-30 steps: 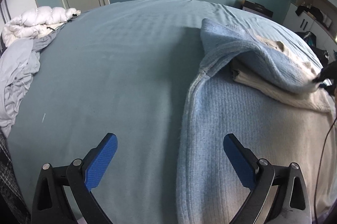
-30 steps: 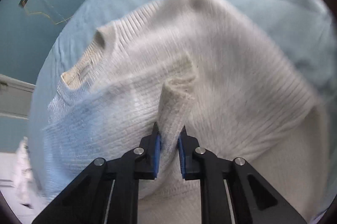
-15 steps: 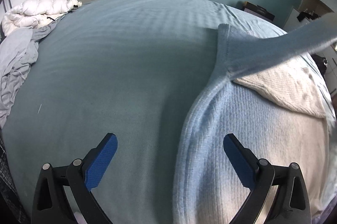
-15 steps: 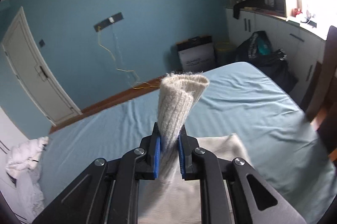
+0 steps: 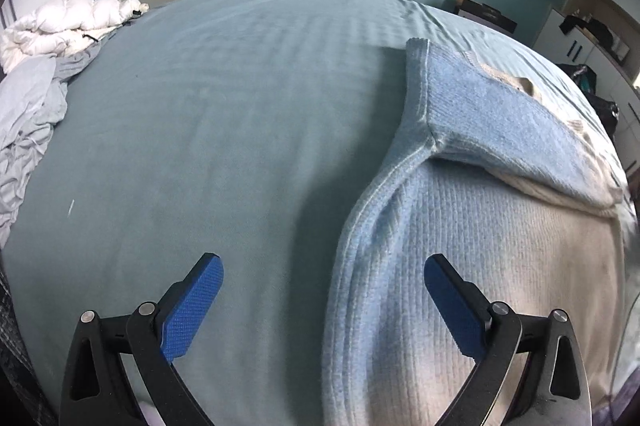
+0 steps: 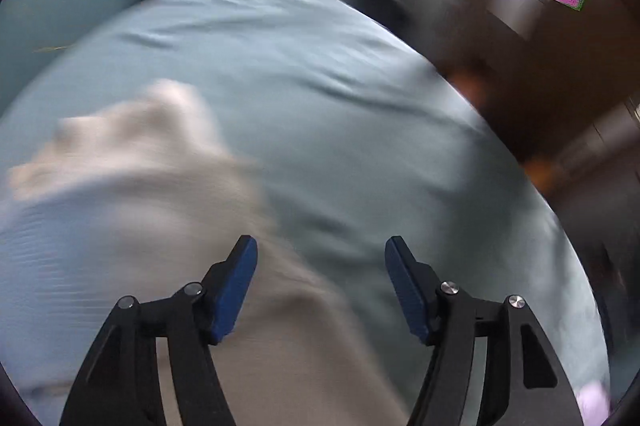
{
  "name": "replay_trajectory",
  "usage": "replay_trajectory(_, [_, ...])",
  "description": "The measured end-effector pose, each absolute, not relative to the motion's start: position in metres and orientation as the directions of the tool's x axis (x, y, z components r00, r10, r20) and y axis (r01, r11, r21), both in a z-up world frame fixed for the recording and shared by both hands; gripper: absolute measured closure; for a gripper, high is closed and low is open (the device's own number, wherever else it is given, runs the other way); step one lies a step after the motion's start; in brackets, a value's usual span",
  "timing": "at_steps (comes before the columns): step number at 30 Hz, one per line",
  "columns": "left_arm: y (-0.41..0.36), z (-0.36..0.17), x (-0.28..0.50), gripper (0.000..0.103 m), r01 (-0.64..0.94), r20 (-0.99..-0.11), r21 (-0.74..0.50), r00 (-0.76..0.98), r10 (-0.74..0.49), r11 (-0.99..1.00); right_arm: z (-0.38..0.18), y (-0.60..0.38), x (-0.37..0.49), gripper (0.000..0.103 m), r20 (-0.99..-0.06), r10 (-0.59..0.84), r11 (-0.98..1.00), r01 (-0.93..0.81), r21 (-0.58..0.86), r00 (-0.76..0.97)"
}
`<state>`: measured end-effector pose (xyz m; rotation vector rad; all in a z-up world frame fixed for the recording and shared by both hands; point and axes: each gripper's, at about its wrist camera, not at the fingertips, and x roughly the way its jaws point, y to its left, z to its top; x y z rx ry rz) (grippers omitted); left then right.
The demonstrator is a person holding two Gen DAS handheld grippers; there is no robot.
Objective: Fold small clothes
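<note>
Your right tool [image 6: 320,282] has just been opening, nothing between its pads: sleeve dropped. Left tool [image 5: 322,306] gapes idle, straddling the sweater's [image 5: 460,266] edge. Sleeve [image 5: 500,121] lies folded across the body at two o'clock, on the bed [image 5: 220,125].

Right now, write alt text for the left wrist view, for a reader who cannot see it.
A blue-and-cream knit sweater lies on a teal bedsheet, one blue sleeve folded across its chest. The left gripper hovers open over the sweater's left edge, fingers holding nothing. A white puffy jacket sits at far left.
</note>
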<state>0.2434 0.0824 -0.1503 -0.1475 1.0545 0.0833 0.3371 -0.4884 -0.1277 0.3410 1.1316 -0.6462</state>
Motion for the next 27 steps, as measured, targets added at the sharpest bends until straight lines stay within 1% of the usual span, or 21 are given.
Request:
replay_trajectory(2, [0.083,-0.151,0.244,0.001,-0.138,-0.871,-0.084,0.491,-0.005,0.987,-0.131,-0.503,0.326,0.04,-0.929,-0.183,0.769,0.636,0.068,0.321])
replay_trajectory(3, [0.082,-0.151,0.244,0.001,-0.139,-0.872,-0.081,0.49,-0.003,0.987,-0.13,-0.506,0.321,0.038,-0.932,-0.13,0.759,0.638,0.127,0.34])
replay_trajectory(4, [0.082,-0.151,0.244,0.001,-0.138,-0.872,-0.079,0.49,-0.001,0.987,-0.129,-0.503,0.318,0.032,-0.933,-0.068,0.751,0.633,0.186,0.354])
replay_trajectory(5, [0.081,-0.152,0.244,0.001,-0.136,-0.872,-0.077,0.49,0.0,0.988,-0.131,-0.501,0.318,0.032,-0.924,0.021,0.738,0.618,0.272,0.381])
replay_trajectory(7, [0.079,-0.152,0.245,0.001,-0.13,-0.873,-0.065,0.488,0.007,0.989,-0.133,-0.494,0.32,0.032,-0.875,0.191,0.67,0.592,0.448,0.446])
replay_trajectory(9, [0.076,-0.154,0.245,0.001,-0.126,-0.874,-0.052,0.485,0.016,0.991,-0.137,-0.489,0.325,0.032,-0.843,0.265,0.605,0.6,0.524,0.469])
replay_trajectory(11, [0.075,-0.155,0.244,0.001,-0.123,-0.876,-0.045,0.483,0.02,0.991,-0.145,-0.479,0.334,0.033,-0.842,0.286,0.59,0.609,0.531,0.457])
replay_trajectory(12, [0.075,-0.155,0.244,0.001,-0.12,-0.876,-0.043,0.482,0.02,0.992,-0.143,-0.473,0.339,0.039,-0.847,0.273,0.609,0.6,0.519,0.456])
replay_trajectory(13, [0.074,-0.155,0.245,0.001,-0.119,-0.876,-0.041,0.482,0.021,0.992,-0.137,-0.463,0.346,0.042,-0.859,0.238,0.652,0.58,0.488,0.454])
replay_trajectory(14, [0.074,-0.155,0.244,0.001,-0.117,-0.876,-0.038,0.482,0.024,0.992,-0.132,-0.454,0.352,0.042,-0.87,0.198,0.699,0.557,0.448,0.451])
replay_trajectory(17, [0.073,-0.157,0.245,0.001,-0.113,-0.878,-0.033,0.478,0.025,0.993,-0.12,-0.401,0.372,0.042,-0.905,-0.006,0.881,0.431,0.197,0.425])
replay_trajectory(18, [0.072,-0.158,0.245,0.001,-0.109,-0.88,-0.029,0.474,0.027,0.994,-0.125,-0.382,0.378,0.042,-0.916,-0.028,0.92,0.369,0.133,0.401])
replay_trajectory(20, [0.071,-0.16,0.245,0.001,-0.106,-0.883,-0.02,0.469,0.032,0.994,-0.145,-0.364,0.385,0.042,-0.945,-0.042,0.951,0.304,0.062,0.325])
replay_trajectory(21, [0.071,-0.161,0.245,0.001,-0.105,-0.884,-0.014,0.465,0.037,0.994,-0.158,-0.356,0.387,0.042,-0.959,-0.087,0.957,0.29,-0.006,0.269])
replay_trajectory(22, [0.071,-0.162,0.246,0.001,-0.104,-0.885,-0.012,0.464,0.038,0.995,-0.166,-0.35,0.388,0.04,-0.96,-0.129,0.962,0.267,-0.06,0.248])
replay_trajectory(24, [0.072,-0.161,0.245,0.001,-0.104,-0.884,-0.016,0.466,0.035,0.994,-0.158,-0.338,0.387,0.036,-0.942,-0.228,0.953,0.256,-0.163,0.248])
replay_trajectory(25, [0.073,-0.16,0.245,0.001,-0.107,-0.883,-0.022,0.468,0.031,0.994,-0.149,-0.328,0.387,0.036,-0.927,-0.287,0.938,0.268,-0.221,0.242])
replay_trajectory(26, [0.073,-0.16,0.245,0.001,-0.11,-0.883,-0.028,0.469,0.027,0.994,-0.138,-0.318,0.384,0.036,-0.915,-0.295,0.938,0.268,-0.222,0.276])
replay_trajectory(27, [0.074,-0.159,0.245,0.001,-0.112,-0.883,-0.039,0.469,0.018,0.993,-0.123,-0.301,0.38,0.036,-0.904,-0.247,0.956,0.243,-0.167,0.35])
